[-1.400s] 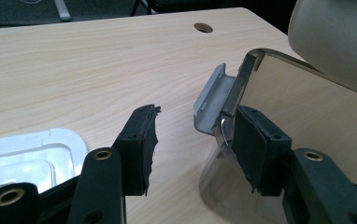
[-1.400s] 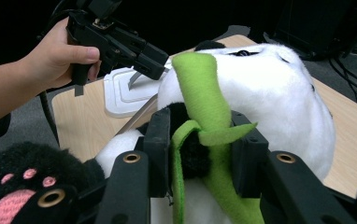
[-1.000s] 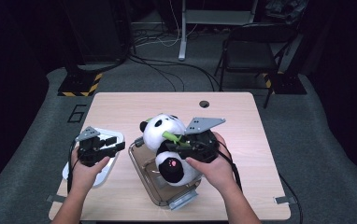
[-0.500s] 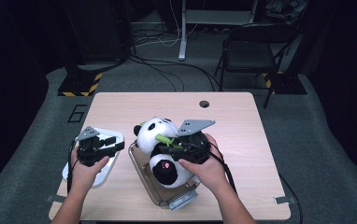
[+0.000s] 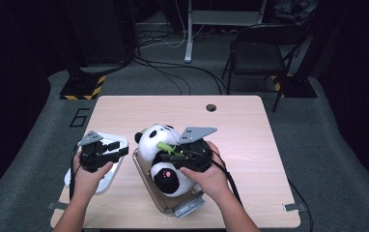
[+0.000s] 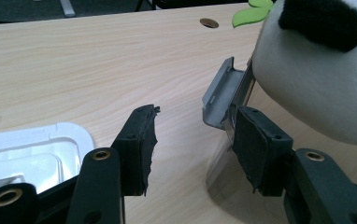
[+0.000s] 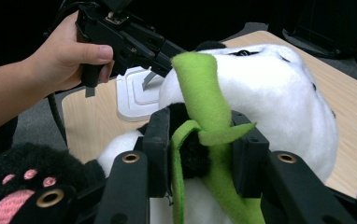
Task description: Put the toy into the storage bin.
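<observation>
Since a second ago the right gripper (image 5: 175, 153), squeezing the toy panda (image 5: 165, 159) by its green bamboo (image 7: 209, 121), has dropped it lower into the clear box (image 5: 173, 205), while the left gripper (image 5: 117, 151), half open at nine o'clock, steadies the rim.

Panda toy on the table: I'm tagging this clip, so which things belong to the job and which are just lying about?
In the job:
- panda toy, gripped at its green bamboo
- right tool
- clear container under it
- left tool at the container's grey latch
- white lid

Lying about:
- chair
- floor cables
</observation>
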Tool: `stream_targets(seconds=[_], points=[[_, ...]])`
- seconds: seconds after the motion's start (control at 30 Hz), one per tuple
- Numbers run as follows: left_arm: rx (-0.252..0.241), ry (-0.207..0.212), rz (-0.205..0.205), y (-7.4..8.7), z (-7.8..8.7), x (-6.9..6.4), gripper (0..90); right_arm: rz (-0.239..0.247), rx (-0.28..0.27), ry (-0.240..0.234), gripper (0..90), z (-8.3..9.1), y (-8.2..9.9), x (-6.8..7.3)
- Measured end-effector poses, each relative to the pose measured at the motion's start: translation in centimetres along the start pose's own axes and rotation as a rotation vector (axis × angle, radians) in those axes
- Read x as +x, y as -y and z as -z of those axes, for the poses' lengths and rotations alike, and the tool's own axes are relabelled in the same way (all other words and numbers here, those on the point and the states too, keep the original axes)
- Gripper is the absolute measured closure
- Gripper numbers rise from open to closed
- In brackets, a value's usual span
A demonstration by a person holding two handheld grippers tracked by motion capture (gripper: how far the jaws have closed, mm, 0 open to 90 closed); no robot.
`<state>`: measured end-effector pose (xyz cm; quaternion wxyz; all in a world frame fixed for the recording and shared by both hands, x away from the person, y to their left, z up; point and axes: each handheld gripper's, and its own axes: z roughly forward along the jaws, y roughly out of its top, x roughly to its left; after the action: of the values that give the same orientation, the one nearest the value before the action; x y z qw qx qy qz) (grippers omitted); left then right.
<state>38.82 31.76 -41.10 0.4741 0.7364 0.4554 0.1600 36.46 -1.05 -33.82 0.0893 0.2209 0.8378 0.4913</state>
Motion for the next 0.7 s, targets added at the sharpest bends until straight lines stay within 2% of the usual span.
stream_targets(seconds=[0.3,0.57,0.7], points=[[0.001,0.004,-0.005,-0.1,0.0,-0.1,48.8,-0.01,-0.005,0.0,63.6,0.1,0.1,0.3],[-0.005,0.005,-0.012,-0.2,-0.1,-0.5,48.6,0.005,0.025,-0.002,63.4,-0.3,0.4,1.2],[0.001,0.013,-0.019,-0.3,-0.3,-0.7,48.5,-0.01,0.038,-0.005,63.4,-0.7,1.2,1.3]])
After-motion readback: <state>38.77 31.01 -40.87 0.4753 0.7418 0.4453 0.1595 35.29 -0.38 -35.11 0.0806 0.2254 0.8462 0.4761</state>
